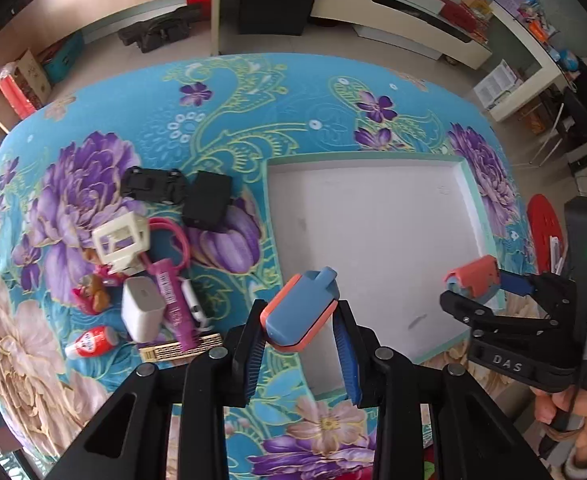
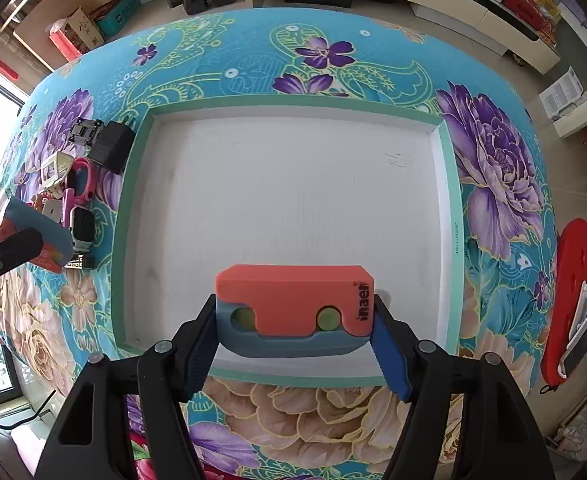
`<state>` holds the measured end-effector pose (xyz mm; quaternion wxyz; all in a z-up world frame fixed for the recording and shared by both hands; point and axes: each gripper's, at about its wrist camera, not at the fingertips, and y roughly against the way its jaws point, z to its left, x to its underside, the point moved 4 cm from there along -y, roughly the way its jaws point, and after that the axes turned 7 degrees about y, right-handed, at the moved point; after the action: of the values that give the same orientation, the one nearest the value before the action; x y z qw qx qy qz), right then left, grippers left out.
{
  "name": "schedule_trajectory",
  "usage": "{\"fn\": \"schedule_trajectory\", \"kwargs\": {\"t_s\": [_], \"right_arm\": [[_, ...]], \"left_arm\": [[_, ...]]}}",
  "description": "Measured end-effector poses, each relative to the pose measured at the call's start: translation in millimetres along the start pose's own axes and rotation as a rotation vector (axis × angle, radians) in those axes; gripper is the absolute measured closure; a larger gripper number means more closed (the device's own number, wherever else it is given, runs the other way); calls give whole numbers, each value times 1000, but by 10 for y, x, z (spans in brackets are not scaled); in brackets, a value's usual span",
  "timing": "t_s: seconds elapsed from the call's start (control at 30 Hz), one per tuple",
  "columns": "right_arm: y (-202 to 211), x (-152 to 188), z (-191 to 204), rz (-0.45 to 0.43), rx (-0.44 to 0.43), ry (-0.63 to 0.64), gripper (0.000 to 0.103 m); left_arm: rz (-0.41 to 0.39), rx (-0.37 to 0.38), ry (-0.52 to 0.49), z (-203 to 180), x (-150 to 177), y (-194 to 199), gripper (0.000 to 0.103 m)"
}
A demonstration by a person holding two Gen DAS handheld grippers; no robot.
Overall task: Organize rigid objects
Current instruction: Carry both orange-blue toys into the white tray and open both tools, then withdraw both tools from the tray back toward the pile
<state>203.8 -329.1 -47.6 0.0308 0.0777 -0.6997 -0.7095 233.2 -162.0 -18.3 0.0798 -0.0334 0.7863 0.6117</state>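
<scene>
My left gripper (image 1: 298,322) is shut on a blue and orange block (image 1: 299,314) and holds it above the left front edge of the white tray (image 1: 373,216). My right gripper (image 2: 295,314) is shut on a second orange and blue block (image 2: 295,308) over the tray's front part (image 2: 293,200). The right gripper with its block (image 1: 475,280) also shows in the left wrist view at the tray's right front corner. The left gripper's block (image 2: 33,236) shows at the left edge of the right wrist view.
A pile lies left of the tray on the floral cloth: a black toy car (image 1: 153,184), a black adapter (image 1: 207,200), a cream frame (image 1: 121,240), a pink tube (image 1: 173,300), a white charger (image 1: 141,314), a red-white bottle (image 1: 91,342). A red stool (image 2: 569,300) stands at the right.
</scene>
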Motion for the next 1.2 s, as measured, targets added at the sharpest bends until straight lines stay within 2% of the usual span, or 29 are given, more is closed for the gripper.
{"fn": "schedule_trajectory", "kwargs": {"t_s": [0.23,0.4,0.47,0.53,0.77,0.9,1.03,1.2], "right_arm": [[-281,14,-267,49,-5,-60,32],[-350,28,-369,66,-9,-77,32],[-338,32,-386,68,-12,-74,32],[-314,26,-394,63,-15,-72,31],[-138,21,-376,48,-14,-57,30],[-22,35,-310,28,-9,-45,19],[87,70,-231,18,-4,-38,14],[225,199,-194,5,-3,-37,14]], "left_arm": [[102,-16,-39,-452,-2,-510,67],[104,-44,-54,-543,7,-600,64],[98,-48,-63,-557,7,-575,52],[85,-59,-72,-552,4,-523,45],[71,-112,-39,-363,34,-354,32],[65,-122,-1,-224,96,-283,24],[51,-155,24,-72,171,-219,14],[39,-175,69,117,260,-149,1]]}}
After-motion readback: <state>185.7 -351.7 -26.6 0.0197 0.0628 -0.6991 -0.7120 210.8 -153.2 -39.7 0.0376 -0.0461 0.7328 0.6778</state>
